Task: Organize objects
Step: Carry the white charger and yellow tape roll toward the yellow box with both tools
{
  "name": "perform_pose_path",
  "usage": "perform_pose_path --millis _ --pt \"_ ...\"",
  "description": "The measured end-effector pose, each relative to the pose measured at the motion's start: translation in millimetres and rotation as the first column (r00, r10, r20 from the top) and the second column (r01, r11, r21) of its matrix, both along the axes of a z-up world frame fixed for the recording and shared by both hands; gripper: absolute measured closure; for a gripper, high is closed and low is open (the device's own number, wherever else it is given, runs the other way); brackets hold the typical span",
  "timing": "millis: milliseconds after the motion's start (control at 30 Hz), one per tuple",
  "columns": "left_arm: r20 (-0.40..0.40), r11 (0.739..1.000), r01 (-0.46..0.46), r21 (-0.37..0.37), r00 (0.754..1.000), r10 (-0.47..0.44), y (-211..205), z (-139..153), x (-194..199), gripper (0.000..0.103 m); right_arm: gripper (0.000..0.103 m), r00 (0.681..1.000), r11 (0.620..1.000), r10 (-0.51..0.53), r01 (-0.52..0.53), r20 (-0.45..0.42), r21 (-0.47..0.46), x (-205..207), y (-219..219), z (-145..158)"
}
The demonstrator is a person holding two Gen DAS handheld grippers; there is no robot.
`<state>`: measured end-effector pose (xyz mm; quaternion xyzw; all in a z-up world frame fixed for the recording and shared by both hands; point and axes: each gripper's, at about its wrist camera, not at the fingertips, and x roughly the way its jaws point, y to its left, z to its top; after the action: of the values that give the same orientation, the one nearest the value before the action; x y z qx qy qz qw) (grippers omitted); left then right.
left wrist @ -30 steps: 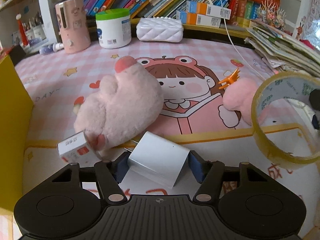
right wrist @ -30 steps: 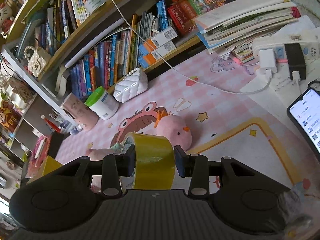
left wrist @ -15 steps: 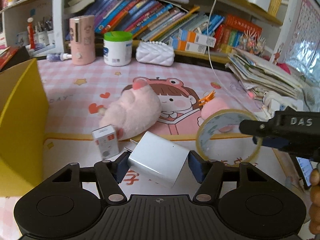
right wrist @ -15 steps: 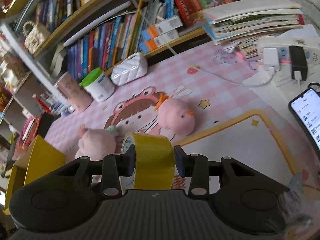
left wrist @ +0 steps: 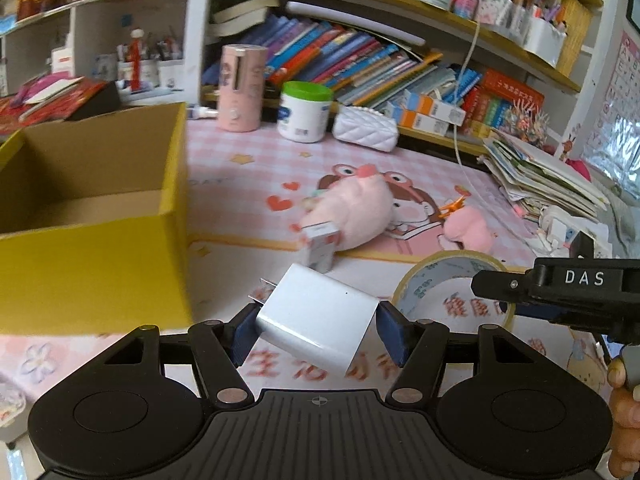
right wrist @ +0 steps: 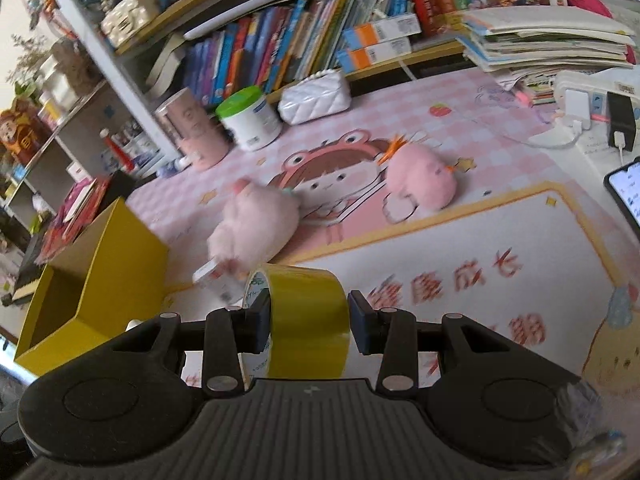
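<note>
My left gripper [left wrist: 316, 330] is shut on a white charger plug [left wrist: 316, 320], held above the mat just right of an open yellow box [left wrist: 92, 268]. My right gripper [right wrist: 308, 320] is shut on a yellow tape roll [right wrist: 306, 320]; the roll also shows in the left wrist view [left wrist: 444, 280] under the right gripper's black finger. On the pink mat lie a large pink plush [left wrist: 352, 216], a small pink plush [left wrist: 468, 232] and a small white carton [left wrist: 320, 246]. The yellow box also shows in the right wrist view [right wrist: 100, 276], at the left.
A pink cylinder [left wrist: 240, 88], a white jar with a green lid [left wrist: 304, 112] and a white quilted pouch [left wrist: 364, 128] stand along the bookshelf. A paper stack [left wrist: 540, 184] and a power strip [right wrist: 592, 100] sit at the right, with a phone [right wrist: 628, 188].
Both grippers have pulled back and swung left with their loads. The yellow box has come far more into view in both views, and the plushes look farther away.
</note>
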<state>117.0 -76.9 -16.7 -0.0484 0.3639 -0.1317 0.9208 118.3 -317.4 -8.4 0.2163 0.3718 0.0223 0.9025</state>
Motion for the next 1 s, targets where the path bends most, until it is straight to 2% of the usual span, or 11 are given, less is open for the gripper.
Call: perform_pose_path --millis 233,600,1000 --pt "-0.013 0.999 -0.032 -0.013 0.999 0.031 54 -1 -35 0.041 0.066 0.999 0.999 0.041 -0.041 -0.014 -0.016 -33 54 1" --pt "-0.026 0.995 -0.102 -0.014 0.995 0.101 142 -1 -88 0.041 0.066 0.990 0.993 0.112 -0.114 -0.082 -0.017 -87 143 -8" --pt "-0.014 0.983 -0.182 0.004 0.983 0.182 210 1 -125 0.041 0.066 0.969 0.976 0.217 -0.218 -0.121 0.009 -111 223 -18"
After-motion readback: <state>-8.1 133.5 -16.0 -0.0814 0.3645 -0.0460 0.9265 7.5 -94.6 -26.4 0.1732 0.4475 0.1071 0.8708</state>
